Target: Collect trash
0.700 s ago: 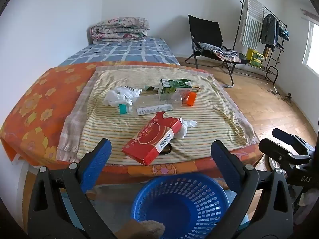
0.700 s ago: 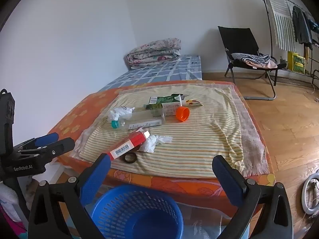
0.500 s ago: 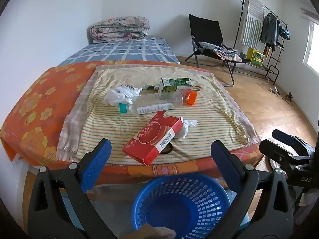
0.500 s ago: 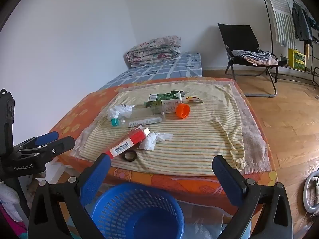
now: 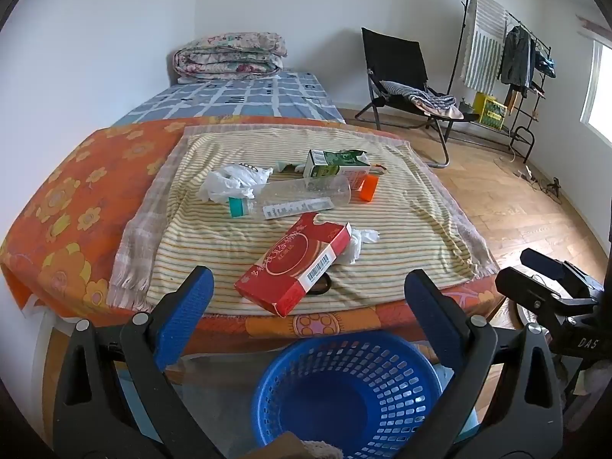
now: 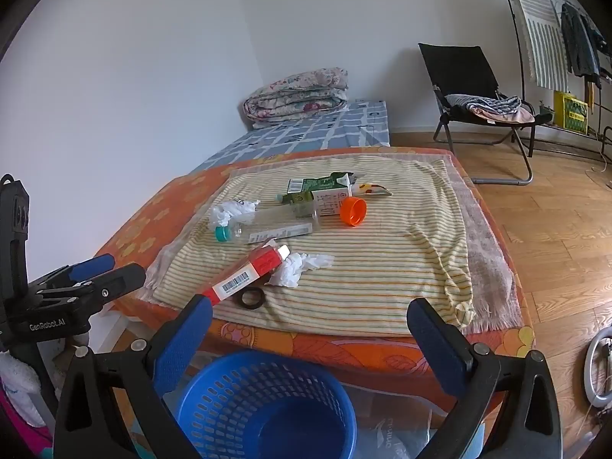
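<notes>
Now, left gripper (image 5: 306,306): fingers spread wide, holding nothing;
right gripper (image 6: 308,329): fingers wide apart, empty;
trash: red box (image 5: 294,267), bottle (image 5: 298,197), carton (image 5: 336,162) on the bed;
blue basket (image 5: 344,390): on the floor below both.

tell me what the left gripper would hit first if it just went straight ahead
Probably the red box: it lies nearest on the bed, roughly centred between the open left gripper fingers. The blue basket sits below that line, so it likely passes over it, though depth is hard to judge.
</notes>
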`<action>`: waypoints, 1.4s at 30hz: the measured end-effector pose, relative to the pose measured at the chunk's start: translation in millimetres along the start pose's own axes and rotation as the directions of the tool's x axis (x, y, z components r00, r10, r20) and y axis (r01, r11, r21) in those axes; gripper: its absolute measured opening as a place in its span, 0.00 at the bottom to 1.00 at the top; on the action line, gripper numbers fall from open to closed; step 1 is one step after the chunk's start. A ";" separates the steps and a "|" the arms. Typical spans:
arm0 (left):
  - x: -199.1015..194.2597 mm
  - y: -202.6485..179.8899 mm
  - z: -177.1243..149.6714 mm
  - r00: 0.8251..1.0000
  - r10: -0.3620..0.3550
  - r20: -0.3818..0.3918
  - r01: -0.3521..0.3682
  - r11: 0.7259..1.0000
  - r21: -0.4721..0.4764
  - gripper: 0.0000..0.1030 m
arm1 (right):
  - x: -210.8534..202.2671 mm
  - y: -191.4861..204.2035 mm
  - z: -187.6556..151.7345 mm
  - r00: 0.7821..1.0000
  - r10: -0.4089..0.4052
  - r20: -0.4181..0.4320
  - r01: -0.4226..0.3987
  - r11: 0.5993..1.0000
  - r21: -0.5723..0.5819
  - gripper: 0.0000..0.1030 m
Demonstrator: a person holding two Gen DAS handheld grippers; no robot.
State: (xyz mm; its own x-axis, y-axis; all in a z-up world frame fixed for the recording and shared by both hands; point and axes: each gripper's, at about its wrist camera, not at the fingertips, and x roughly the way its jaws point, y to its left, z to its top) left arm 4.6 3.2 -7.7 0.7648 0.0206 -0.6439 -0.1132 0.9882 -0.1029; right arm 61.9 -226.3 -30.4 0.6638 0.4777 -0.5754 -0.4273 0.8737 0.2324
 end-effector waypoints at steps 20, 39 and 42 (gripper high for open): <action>-2.4 -0.3 -1.5 1.000 0.000 0.000 0.000 1.000 0.000 0.99 | 2.5 -2.4 -1.7 1.000 0.006 -0.003 -0.006 1.000 0.002 1.00; -2.6 -0.6 -1.1 1.000 0.000 0.000 0.000 1.000 0.002 0.99 | 1.9 -2.4 -1.2 1.000 0.008 -0.003 -0.008 1.000 0.005 1.00; -2.8 -0.8 -1.2 1.000 0.001 0.001 -0.001 1.000 0.003 0.99 | 2.0 -2.3 -1.2 1.000 0.008 -0.003 -0.008 1.000 0.005 1.00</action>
State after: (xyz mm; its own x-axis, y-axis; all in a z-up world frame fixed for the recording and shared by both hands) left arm 1.7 2.1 -6.7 0.7654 0.0218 -0.6431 -0.1118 0.9887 -0.0996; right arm 63.4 -227.4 -33.0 0.6585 0.4844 -0.5760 -0.4297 0.8703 0.2407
